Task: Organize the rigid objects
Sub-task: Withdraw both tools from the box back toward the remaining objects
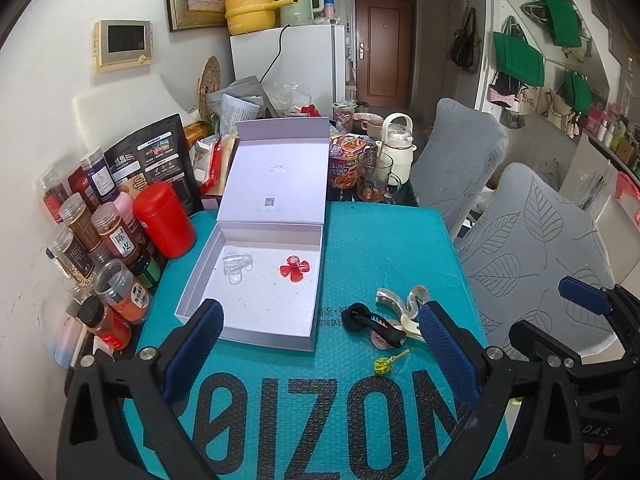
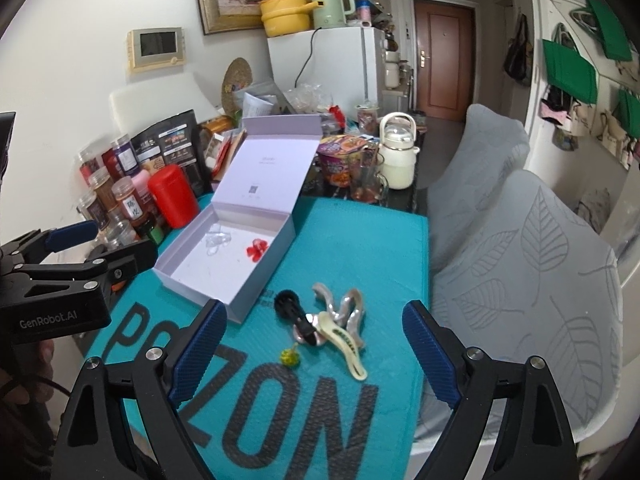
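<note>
On the teal mat (image 1: pixel 360 240), from the left: a cluster of spice jars (image 1: pixel 92 248) and a red canister (image 1: pixel 164 220) crowd the edge by the wall. Next comes the white box (image 1: pixel 200 276), lid propped up behind it, with a clear clip (image 1: pixel 236 266) and a red flower clip (image 1: pixel 295 267) lying apart on its floor. The left gripper (image 1: pixel 320 344) hangs over the box's near edge, jaws spread wide, nothing between them. Just right of the box sits a loose pile: a black clip (image 2: pixel 294 312), pearly clips (image 2: pixel 340 304), a cream clip (image 2: pixel 348 348) and a small yellow-green pin (image 2: pixel 289 357) nearest the camera. The right gripper (image 2: pixel 312 352) is over that pile, released too, pads touching nothing. Two grey leaf-patterned chairs (image 2: pixel 520 272) stand beside the table on the far right.
</note>
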### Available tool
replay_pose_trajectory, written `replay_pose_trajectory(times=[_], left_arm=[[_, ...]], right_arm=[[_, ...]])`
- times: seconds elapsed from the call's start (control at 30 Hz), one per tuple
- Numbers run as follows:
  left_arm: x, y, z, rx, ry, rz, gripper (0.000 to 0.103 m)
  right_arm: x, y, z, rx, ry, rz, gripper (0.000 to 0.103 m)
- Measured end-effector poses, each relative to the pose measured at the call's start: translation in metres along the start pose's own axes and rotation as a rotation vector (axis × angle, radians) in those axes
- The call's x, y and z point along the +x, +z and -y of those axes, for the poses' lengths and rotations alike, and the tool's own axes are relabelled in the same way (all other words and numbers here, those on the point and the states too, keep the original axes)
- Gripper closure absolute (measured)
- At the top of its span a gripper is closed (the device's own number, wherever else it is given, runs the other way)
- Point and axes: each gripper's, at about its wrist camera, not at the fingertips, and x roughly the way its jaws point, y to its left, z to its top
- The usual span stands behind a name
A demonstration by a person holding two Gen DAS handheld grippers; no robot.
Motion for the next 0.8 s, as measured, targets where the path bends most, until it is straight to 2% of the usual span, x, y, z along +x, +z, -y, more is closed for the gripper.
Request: replay_pose_trajectory(times=[0.23,0.53,0.8], left_arm=[[0.018,-0.006,0.015,-0.059,-0.043,-0.049,0.003],[0.045,-0.018,0.036,-0.108,-0.037,-0.106,0.003],[0.073,-0.034,0.045,-0.169,-0.032,-0.155,0.003]], right_arm=[[0.008,-0.003,0.023,-0.009,0.031,-0.026,0.012],[0.033,-0.009,0.048,-0.034,0.065,-0.087,0.012],[0.063,-0.019,0.065,-0.084,0.13,-0.144,0.012]])
